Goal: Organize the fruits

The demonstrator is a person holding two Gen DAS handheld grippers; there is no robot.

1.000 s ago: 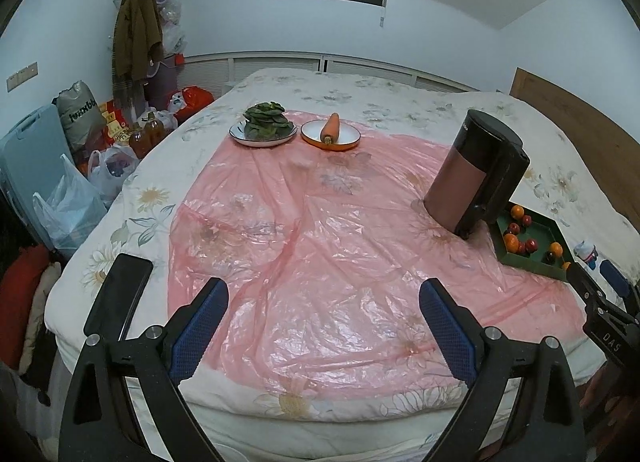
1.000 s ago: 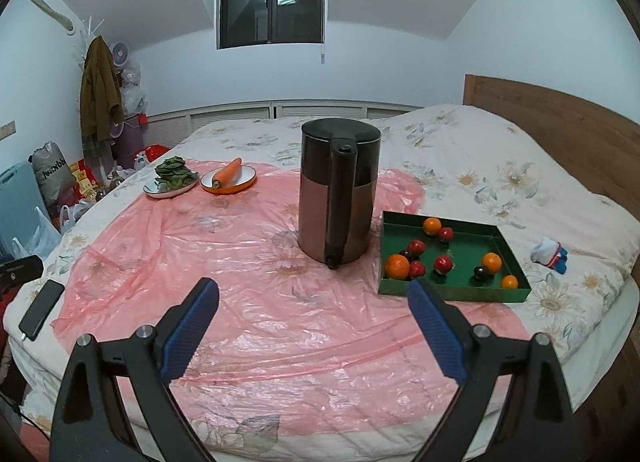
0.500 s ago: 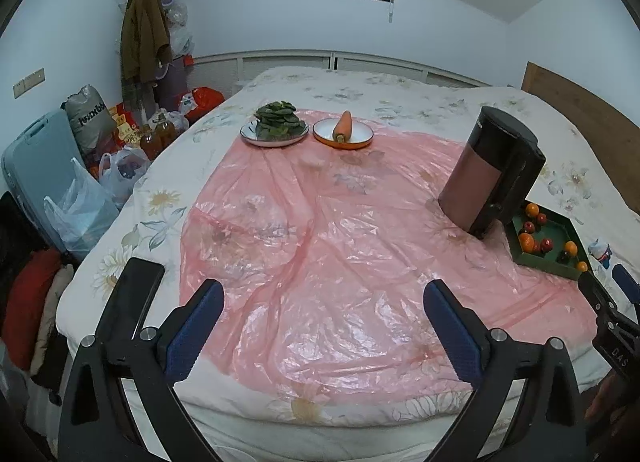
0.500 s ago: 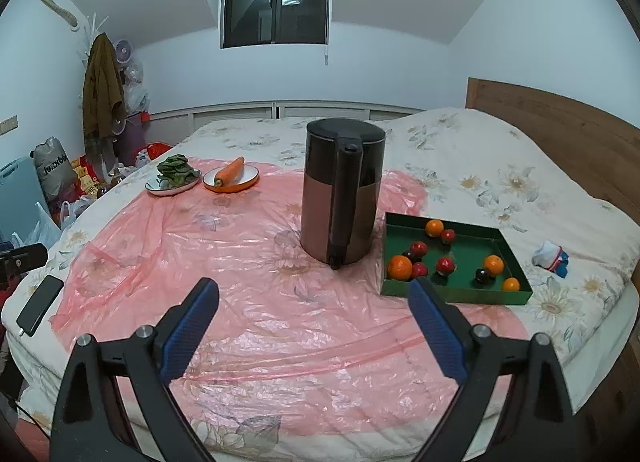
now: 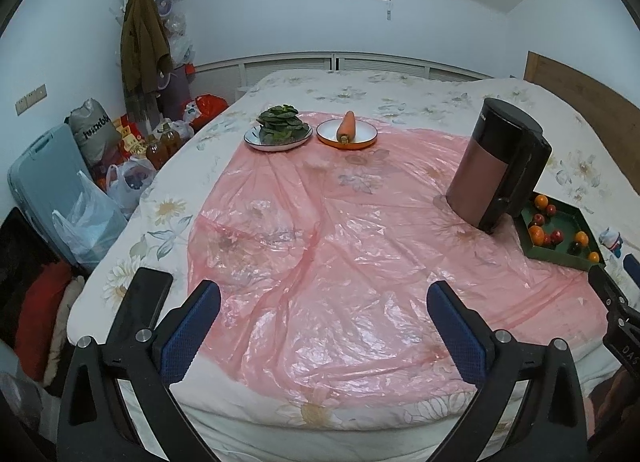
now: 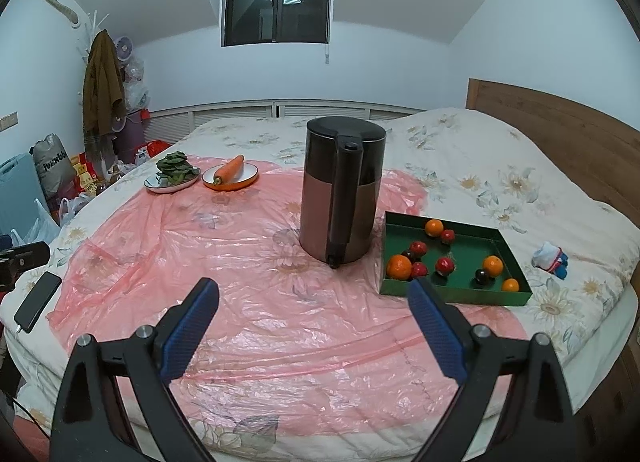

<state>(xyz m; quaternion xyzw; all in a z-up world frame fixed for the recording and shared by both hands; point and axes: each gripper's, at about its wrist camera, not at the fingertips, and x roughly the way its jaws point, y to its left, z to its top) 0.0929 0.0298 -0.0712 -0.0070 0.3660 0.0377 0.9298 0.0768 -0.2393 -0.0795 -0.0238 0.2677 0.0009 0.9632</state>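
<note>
Eyes on the green tray [image 6: 456, 296] first: it sits on the bed just right of the dark kettle [image 6: 340, 197], and every fruit in sight is inside it. Four oranges [image 6: 399, 266], several small red fruits [image 6: 444, 264] and a couple of very dark ones [image 6: 481, 276] lie scattered across the tray floor, loose, in no rows or colour groups. So, as a judgement, the gathering reads as settled, while any sorting by kind looks open; this scatter would suit a tray just filled as well as one waiting to be sorted out.

Both tools hang back at the near edge of the bed, well short of the kettle. The right gripper [image 6: 314, 326] has its blue pads spread wide with nothing between them, its right pad lined up with the tray's near corner. The left gripper [image 5: 320, 328] is likewise gaping and empty over the pink plastic sheet [image 5: 340, 246].

Far beyond the kettle, a plate of greens [image 6: 173, 177] and a plate with a carrot [image 6: 230, 177] sit side by side.

Hard to call: the dark fruits' kind, and in the left view the kettle hides the tray's near-left corner. A small toy [image 6: 550, 258] lies right of the tray, off the sheet.
</note>
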